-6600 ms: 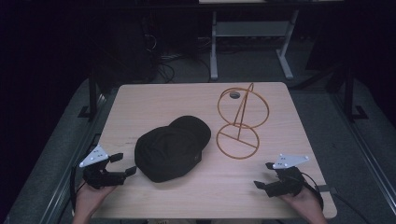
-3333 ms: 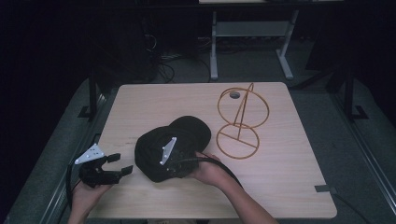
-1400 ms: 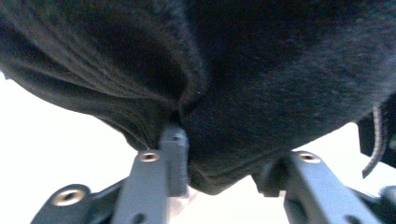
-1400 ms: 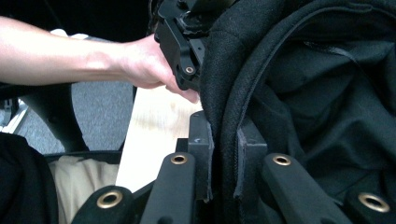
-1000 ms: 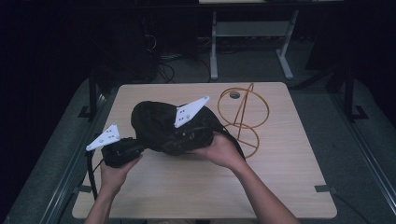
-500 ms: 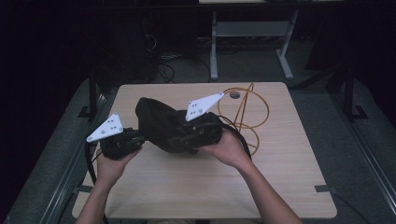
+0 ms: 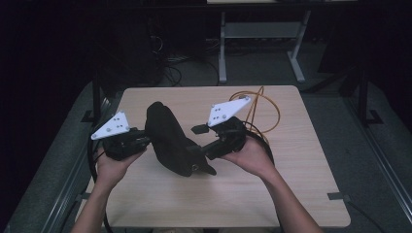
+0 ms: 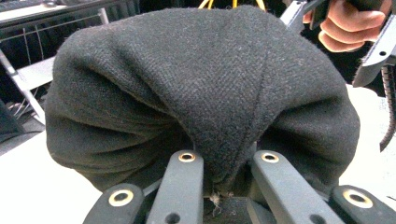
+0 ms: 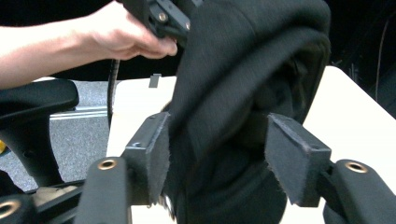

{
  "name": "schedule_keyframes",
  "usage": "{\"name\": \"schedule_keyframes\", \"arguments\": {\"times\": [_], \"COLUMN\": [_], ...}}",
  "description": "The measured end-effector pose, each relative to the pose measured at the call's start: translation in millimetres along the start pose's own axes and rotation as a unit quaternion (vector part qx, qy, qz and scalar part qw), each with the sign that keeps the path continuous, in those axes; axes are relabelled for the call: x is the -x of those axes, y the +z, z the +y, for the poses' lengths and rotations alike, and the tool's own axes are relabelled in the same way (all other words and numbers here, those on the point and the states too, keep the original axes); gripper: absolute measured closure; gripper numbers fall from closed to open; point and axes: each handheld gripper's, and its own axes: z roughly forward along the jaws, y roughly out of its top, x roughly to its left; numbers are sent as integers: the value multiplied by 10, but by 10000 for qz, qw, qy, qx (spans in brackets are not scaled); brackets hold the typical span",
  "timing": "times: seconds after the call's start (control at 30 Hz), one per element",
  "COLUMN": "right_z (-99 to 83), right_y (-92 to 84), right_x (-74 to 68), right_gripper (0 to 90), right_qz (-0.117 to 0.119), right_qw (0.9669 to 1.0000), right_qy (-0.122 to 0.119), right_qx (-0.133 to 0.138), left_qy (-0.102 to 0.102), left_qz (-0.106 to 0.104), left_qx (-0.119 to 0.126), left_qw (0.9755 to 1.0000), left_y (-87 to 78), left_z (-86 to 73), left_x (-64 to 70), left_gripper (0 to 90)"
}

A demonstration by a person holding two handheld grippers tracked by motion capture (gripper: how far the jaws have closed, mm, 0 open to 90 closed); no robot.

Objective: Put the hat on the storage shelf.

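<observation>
A black cloth cap (image 7: 167, 138) hangs in the air above the wooden table (image 7: 291, 165), between my two hands. My left gripper (image 7: 145, 139) is shut on the cap's bunched left side. In the left gripper view its fingers (image 8: 187, 179) pinch a fold of the cap (image 8: 201, 79). My right gripper (image 7: 197, 141) faces the cap from the right. Its jaws have just been opening, and the cap's rim (image 9: 243, 70) hangs loosely between the wide pads (image 9: 289, 154) of the right gripper (image 9: 219, 140).
An orange wire stand (image 7: 265, 109) with a ring and an upright rod stands at the table's back right, just behind my right hand. A metal frame (image 7: 223, 43) and cables lie on the dark floor beyond the table.
Both hands have raised the cap a little higher. The right gripper has slid to the right and its jaws have spread apart, loosening their hold on the cap.
</observation>
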Motion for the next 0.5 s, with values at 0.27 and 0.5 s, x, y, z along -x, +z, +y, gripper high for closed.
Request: {"name": "schedule_keyframes", "arguments": {"times": [0.27, 0.5], "right_z": [-261, -556], "right_y": [-180, -315], "right_x": [10, 45], "right_gripper": [354, 341], "right_qz": [-154, -283], "right_qw": [9997, 9989], "right_qy": [204, 382], "right_qx": [-64, -6], "left_qy": [-28, -28], "left_qz": [-13, -81], "left_qx": [-69, -130], "left_qw": [10000, 9999], "left_y": [-23, -7], "left_z": [72, 167], "left_x": [-65, -113], "left_gripper": [851, 851]}}
